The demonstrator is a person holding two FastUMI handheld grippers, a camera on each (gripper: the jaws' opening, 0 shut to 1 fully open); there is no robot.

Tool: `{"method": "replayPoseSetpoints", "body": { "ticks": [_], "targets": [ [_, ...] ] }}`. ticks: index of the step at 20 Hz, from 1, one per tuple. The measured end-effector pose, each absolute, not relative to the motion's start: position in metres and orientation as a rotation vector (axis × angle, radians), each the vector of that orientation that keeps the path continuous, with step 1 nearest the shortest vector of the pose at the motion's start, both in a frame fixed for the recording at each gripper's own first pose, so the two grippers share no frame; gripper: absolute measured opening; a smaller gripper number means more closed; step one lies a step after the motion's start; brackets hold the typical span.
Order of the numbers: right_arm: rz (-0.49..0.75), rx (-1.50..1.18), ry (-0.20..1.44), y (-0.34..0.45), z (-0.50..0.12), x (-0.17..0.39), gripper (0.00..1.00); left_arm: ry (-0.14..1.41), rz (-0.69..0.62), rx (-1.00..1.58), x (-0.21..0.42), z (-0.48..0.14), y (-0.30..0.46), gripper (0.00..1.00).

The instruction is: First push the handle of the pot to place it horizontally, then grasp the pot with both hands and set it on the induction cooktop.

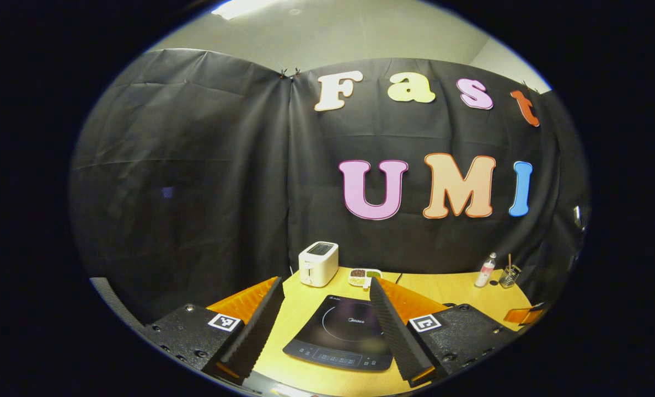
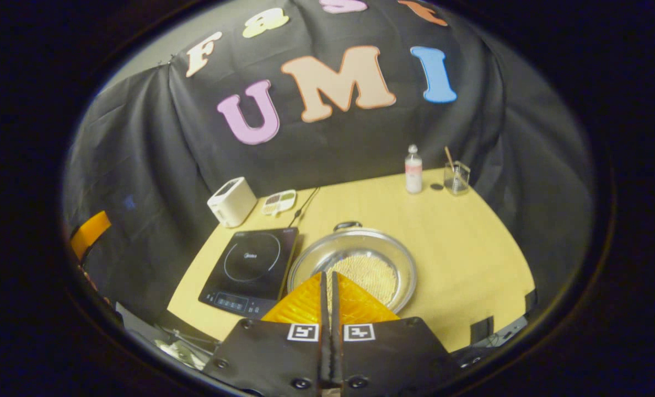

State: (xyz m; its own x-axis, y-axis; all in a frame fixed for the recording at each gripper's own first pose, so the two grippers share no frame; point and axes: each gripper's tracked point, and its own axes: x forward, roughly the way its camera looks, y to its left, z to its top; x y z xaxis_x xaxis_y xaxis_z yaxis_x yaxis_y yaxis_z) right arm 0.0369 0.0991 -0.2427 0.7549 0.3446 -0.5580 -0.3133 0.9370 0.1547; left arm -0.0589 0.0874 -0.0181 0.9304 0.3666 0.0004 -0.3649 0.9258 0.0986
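Two handles: pot (image 2: 355, 264) is a wide, shallow metal bowl shape with a small loop handle (image 2: 347, 225) at its far rim — the near one is hidden behind the right gripper (image 2: 327, 286).
Place: pot stands on the wooden table (image 2: 471, 242), just beside the induction cooktop (image 2: 248, 270), on its right.
Handling: probably stiff, smooth and slippery; pale grains inside add some weight and can spill if tilted.
Hold: judged best at opposite rims or handles, kept level.
Right gripper: fingers together, above the near rim.
Left gripper (image 1: 327, 309): fingers wide apart, nothing between.
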Motion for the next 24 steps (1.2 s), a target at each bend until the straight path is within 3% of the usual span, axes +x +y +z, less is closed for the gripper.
{"method": "replayPoseSetpoints", "body": {
  "ticks": [1, 6, 7, 8, 11, 12, 14, 17, 21, 22, 24],
  "targets": [
    [0.368, 0.051, 0.643, 0.103, -0.253, 0.034, 0.02, 0.022, 0.377, 0.105, -0.060, -0.018, 0.088, 0.92],
    [0.410, 0.026, 0.778, 0.115, -0.311, 0.012, 0.02, 0.036, 0.384, 0.115, -0.062, -0.024, 0.091, 0.99],
    [0.418, 0.016, 0.802, 0.117, -0.321, 0.008, 0.00, 0.033, 0.379, 0.109, -0.062, -0.023, 0.090, 0.95],
    [0.426, -0.002, 0.826, 0.118, -0.331, 0.004, 0.03, 0.035, 0.379, 0.105, -0.063, -0.025, 0.090, 0.99],
    [0.451, -0.036, 0.878, 0.125, -0.352, -0.007, 0.03, 0.047, 0.402, 0.113, -0.064, -0.030, 0.097, 0.92],
    [0.459, -0.038, 0.892, 0.129, -0.358, -0.009, 0.00, 0.051, 0.409, 0.113, -0.066, -0.032, 0.099, 0.95],
    [0.467, -0.042, 0.922, 0.136, -0.370, -0.013, 0.00, 0.062, 0.420, 0.110, -0.070, -0.035, 0.102, 0.92],
    [0.478, -0.044, 0.965, 0.144, -0.386, -0.019, 0.00, 0.076, 0.436, 0.105, -0.072, -0.040, 0.106, 0.95],
    [0.450, -0.060, 1.033, 0.141, -0.411, -0.019, 0.02, 0.080, 0.462, 0.098, -0.076, -0.041, 0.112, 0.95],
    [0.439, -0.061, 1.047, 0.138, -0.416, -0.019, 0.02, 0.081, 0.466, 0.094, -0.076, -0.043, 0.113, 0.92],
    [0.416, -0.074, 1.059, 0.128, -0.424, -0.016, 0.03, 0.085, 0.476, 0.091, -0.077, -0.045, 0.116, 0.95]
  ]
}}
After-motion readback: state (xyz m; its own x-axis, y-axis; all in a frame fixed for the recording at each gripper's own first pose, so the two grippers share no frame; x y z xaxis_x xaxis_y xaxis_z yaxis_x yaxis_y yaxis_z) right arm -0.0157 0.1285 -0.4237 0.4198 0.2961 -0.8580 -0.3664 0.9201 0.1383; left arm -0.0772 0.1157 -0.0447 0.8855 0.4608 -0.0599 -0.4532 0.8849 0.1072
